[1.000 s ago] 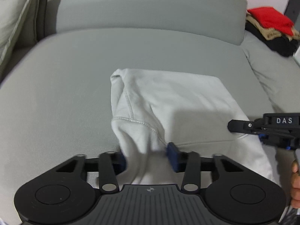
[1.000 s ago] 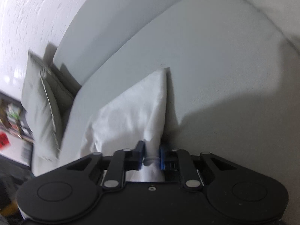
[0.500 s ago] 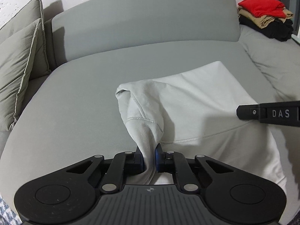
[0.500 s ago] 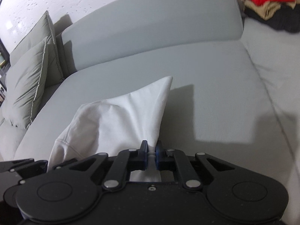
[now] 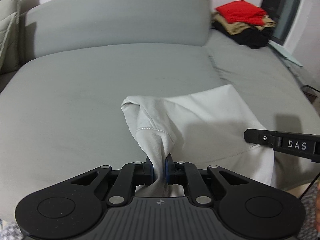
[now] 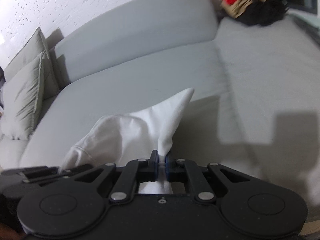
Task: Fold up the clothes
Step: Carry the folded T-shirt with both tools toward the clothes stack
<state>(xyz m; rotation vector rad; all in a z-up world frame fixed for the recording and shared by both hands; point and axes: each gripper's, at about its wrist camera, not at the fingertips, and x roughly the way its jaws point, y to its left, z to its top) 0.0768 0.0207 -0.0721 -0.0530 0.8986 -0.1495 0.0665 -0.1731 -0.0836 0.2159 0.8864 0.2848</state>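
The left claw (image 5: 159,170) is clenched on a bunched fold of the pale grey-white cotton garment (image 5: 210,124), near a stitched hem or cuff, and the right claw (image 6: 162,168) is pinched tight on the garment's opposite corner (image 6: 166,138), so the cloth hangs between two grips rather than from one. Holding it at two separated points likely serves to stretch an edge taut, so the fabric can be carried over itself in a clean fold. The far part of the garment rests on the wide grey upholstered sofa seat (image 5: 80,92), which serves as the folding surface. In the left view, the right tool's black arm (image 5: 280,142) reaches in from the side. A stack of folded red, tan and black clothes (image 5: 244,24) sits well apart at the sofa's far corner, apparently the finished pile.
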